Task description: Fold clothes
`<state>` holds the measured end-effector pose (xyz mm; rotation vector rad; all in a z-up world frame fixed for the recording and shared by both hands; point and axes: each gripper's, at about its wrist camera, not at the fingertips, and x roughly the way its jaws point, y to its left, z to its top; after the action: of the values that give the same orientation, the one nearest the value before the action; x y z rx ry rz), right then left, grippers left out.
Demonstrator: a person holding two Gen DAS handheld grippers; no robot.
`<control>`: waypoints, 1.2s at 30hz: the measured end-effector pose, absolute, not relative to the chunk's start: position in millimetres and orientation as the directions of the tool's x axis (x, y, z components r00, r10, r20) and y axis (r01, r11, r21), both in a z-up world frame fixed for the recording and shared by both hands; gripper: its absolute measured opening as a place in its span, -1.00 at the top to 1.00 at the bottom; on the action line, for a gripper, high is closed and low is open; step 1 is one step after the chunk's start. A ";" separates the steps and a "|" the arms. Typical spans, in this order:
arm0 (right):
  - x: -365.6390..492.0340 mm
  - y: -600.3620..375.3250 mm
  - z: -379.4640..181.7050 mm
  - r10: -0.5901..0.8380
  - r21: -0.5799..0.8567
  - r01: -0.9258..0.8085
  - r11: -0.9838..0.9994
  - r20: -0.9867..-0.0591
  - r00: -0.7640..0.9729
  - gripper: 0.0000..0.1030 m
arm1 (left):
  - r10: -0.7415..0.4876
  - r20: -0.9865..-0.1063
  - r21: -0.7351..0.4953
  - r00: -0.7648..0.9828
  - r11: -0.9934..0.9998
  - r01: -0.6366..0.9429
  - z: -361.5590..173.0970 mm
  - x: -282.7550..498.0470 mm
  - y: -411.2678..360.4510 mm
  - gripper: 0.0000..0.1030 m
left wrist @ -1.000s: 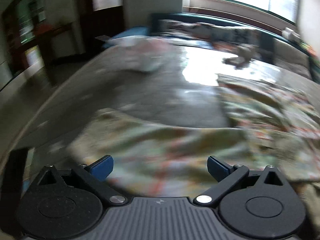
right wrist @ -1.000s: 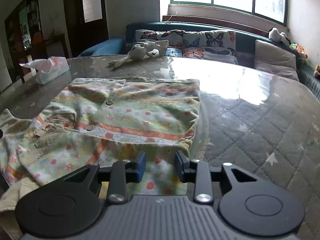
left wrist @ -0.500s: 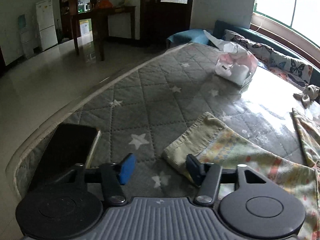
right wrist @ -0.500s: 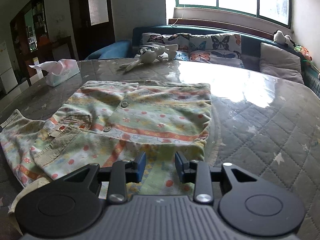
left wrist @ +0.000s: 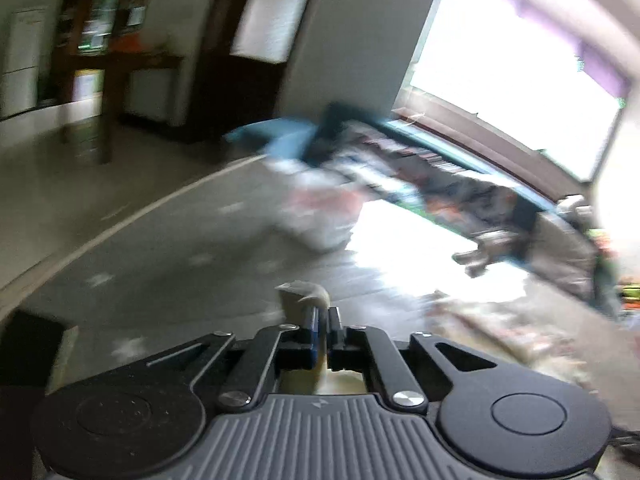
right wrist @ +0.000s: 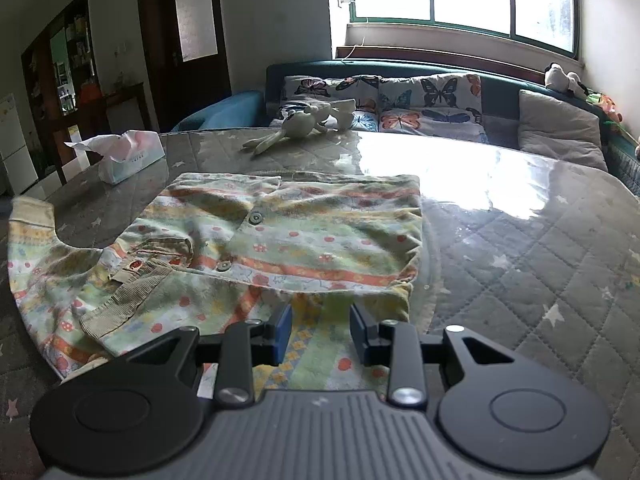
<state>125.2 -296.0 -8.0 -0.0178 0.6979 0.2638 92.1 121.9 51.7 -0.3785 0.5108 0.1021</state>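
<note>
My left gripper (left wrist: 323, 322) has its jaws closed on the beige cuff (left wrist: 303, 300) of the patterned shirt (right wrist: 280, 240), which lies spread on the quilted table (right wrist: 540, 240). My right gripper (right wrist: 320, 332) waits over the hem, jaws parted, holding nothing. I fear the thin pinch can slip if I pull fast, and the sleeve then drops back crooked.

Surface: you work on a grey quilted cover (right wrist: 540, 248) with pale stars, under a glossy clear sheet.
Centre: patterned garment (right wrist: 280, 236), spread flat.
Far left: tissue pack (right wrist: 128, 156), apart from the garment.
Far edge: plush rabbit (right wrist: 300, 124), lying beyond the garment.
</note>
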 end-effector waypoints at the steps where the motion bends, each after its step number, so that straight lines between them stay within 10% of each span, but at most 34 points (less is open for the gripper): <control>1: 124.5 -296.5 -7.5 0.234 0.072 -0.246 0.967 -0.636 0.736 0.38 | -0.040 -0.476 -0.342 0.878 0.929 -0.143 58.4 94.0 111.5 0.95; 9: 120.3 -299.4 -3.4 0.269 0.104 -0.263 0.959 -0.626 0.732 0.38 | -0.270 -0.420 -0.315 0.866 0.939 0.139 82.2 107.9 32.8 0.95; 15: 118.9 -291.1 -2.3 0.315 0.111 -0.317 0.942 -0.622 0.717 0.38 | -0.099 -0.527 -0.104 0.844 0.993 0.052 46.3 102.8 34.3 0.85; 23: 122.7 -276.0 -5.5 0.343 0.119 -0.349 0.930 -0.628 0.699 0.38 | 0.113 -0.601 0.063 0.791 0.994 -0.094 -8.5 109.2 69.7 0.11; 33: 126.4 -270.8 -7.9 0.340 0.115 -0.352 0.929 -0.639 0.690 0.38 | 0.122 -0.628 0.127 0.769 0.991 -0.054 -34.0 137.0 67.6 0.19; 36: 125.6 -270.8 -8.0 0.338 0.114 -0.350 0.930 -0.640 0.690 0.38 | 0.110 -0.626 0.123 0.772 0.991 -0.041 -35.1 140.1 68.1 0.59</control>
<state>125.6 -270.8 -8.0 -0.0176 0.7116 0.3850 140.1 68.1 -35.1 0.1046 0.6842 0.0823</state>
